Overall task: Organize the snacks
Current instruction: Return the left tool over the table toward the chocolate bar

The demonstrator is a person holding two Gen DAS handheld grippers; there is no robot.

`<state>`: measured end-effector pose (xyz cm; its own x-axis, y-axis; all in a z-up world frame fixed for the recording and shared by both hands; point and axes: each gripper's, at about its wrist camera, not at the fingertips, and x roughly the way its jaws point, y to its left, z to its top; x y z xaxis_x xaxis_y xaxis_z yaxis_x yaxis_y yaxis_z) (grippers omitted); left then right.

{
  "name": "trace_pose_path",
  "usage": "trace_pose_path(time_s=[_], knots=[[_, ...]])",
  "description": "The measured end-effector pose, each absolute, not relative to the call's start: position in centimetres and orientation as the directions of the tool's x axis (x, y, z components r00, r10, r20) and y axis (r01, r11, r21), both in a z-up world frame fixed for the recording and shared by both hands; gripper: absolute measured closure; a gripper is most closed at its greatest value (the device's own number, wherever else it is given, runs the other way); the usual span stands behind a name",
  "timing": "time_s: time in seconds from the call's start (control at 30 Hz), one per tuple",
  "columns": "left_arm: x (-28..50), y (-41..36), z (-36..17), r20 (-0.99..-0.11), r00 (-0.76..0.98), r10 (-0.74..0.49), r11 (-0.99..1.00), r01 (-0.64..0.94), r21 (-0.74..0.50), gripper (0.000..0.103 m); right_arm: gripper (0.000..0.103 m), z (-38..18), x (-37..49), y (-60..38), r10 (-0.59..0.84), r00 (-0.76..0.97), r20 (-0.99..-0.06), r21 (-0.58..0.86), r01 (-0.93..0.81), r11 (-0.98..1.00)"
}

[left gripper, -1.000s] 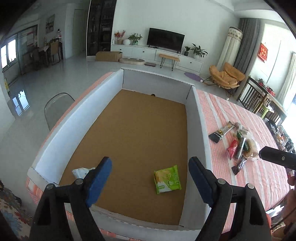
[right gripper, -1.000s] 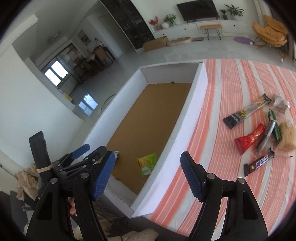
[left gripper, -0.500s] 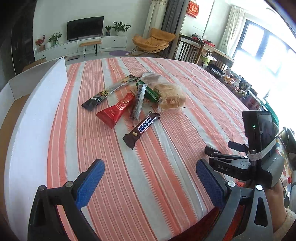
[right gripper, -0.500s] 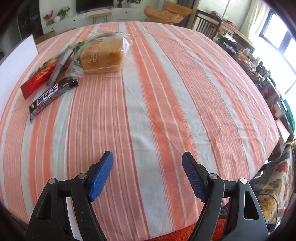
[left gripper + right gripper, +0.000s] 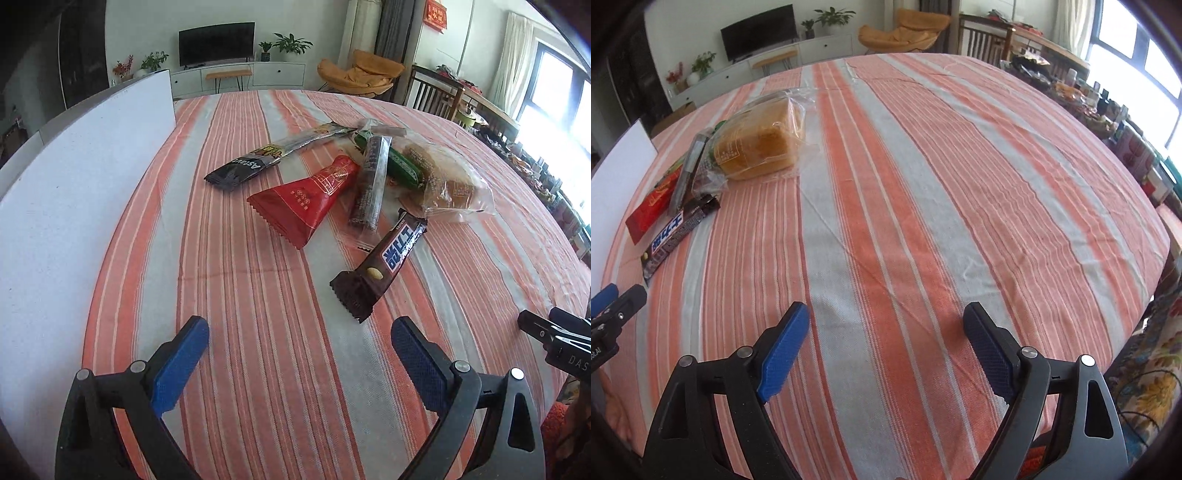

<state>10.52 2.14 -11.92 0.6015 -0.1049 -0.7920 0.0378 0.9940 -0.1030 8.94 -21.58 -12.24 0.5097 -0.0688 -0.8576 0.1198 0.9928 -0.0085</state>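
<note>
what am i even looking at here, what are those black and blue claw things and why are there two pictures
Those claws are hand-held grippers: a person holds one in each hand, and each carries a camera looking out along its two blue-padded fingers. One picture is from the left gripper, the other from the right gripper. Both stand open with nothing between the fingers, and the right one's jaws have just been opening. On the striped tablecloth lie snacks: a brown chocolate bar, a red packet, a long black packet, a clear-wrapped stick, a green packet and bagged bread. The white wall at the left is a cardboard box.
</note>
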Motion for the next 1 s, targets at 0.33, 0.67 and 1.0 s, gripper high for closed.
trace_pose_path(time_s=[0.33,0.67,1.0], knots=[[11.2,0.8,-12.4,-0.808,0.587,-0.047,0.998,0.061,-0.014,0.000,0.009,-12.4,8.3,-21.2,-0.061,0.510,-0.858,-0.004,0.112,0.994],[11.1,0.9,-12.4,-0.807,0.588,-0.049,0.998,0.062,-0.016,0.000,0.009,-12.4,8.2,-21.2,-0.061,0.510,-0.858,-0.004,0.112,0.994],[11.1,0.9,-12.4,-0.807,0.589,-0.049,0.998,0.062,-0.015,0.000,0.009,-12.4,8.2,-21.2,-0.060,0.511,-0.858,-0.004,0.111,0.994]])
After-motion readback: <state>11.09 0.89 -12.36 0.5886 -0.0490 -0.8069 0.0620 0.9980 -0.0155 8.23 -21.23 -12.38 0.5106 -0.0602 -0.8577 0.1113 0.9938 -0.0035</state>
